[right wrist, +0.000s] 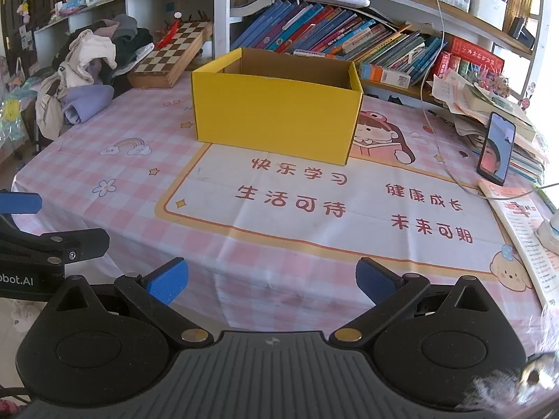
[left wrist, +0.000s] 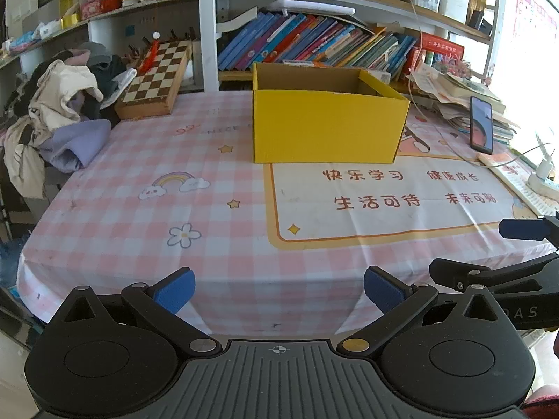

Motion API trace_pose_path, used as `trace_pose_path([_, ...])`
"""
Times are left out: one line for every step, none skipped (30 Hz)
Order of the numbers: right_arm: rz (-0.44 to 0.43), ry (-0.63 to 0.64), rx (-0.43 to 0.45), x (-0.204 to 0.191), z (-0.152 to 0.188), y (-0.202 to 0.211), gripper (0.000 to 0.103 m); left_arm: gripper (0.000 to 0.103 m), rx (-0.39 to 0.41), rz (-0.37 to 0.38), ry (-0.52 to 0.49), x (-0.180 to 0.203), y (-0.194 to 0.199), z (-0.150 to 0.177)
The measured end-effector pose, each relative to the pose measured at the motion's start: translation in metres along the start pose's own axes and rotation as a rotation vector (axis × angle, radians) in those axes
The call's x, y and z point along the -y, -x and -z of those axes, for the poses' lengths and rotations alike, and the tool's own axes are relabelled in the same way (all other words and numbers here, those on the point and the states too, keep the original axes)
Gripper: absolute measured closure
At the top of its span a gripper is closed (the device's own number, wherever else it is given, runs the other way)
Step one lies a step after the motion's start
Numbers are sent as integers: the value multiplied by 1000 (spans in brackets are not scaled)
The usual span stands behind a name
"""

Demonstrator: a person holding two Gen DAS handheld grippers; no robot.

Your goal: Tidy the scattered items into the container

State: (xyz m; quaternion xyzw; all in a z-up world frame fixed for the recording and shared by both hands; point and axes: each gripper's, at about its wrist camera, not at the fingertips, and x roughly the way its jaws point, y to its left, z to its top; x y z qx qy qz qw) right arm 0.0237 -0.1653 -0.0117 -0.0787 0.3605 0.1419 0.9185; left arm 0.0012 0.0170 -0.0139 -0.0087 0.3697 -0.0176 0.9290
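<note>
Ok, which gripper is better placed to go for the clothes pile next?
Left, probably. The clothes pile lies at the left edge of the table, on the left gripper's side; the right gripper sits further right. Both are open and empty.

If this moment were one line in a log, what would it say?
left gripper: open, empty | right gripper: open, empty | yellow box: open-topped, on table | loose items: none seen

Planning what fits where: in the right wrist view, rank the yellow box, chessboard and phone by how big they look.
1. yellow box
2. chessboard, though it sits farther back
3. phone
</note>
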Motion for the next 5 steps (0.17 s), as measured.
trace_pose_path([-1,0,-1,0,0,0,0,0,2,3,2,0,0,0])
trace_pose_path([-1,1,-1,0,0,-1,0,0,4,9,6,-1,0,0])
trace_pose_path([-1,2,-2,-1,-1,-1,0,0,3,14,10,-1,0,0])
trace_pose_path([-1,4,-3,-1,-1,-1,0,0,-1,19,14,-2,-1,0])
trace_pose_path([1,4,-5,-1,-1,-2,0,0,-5,22,17,-2,-2,0])
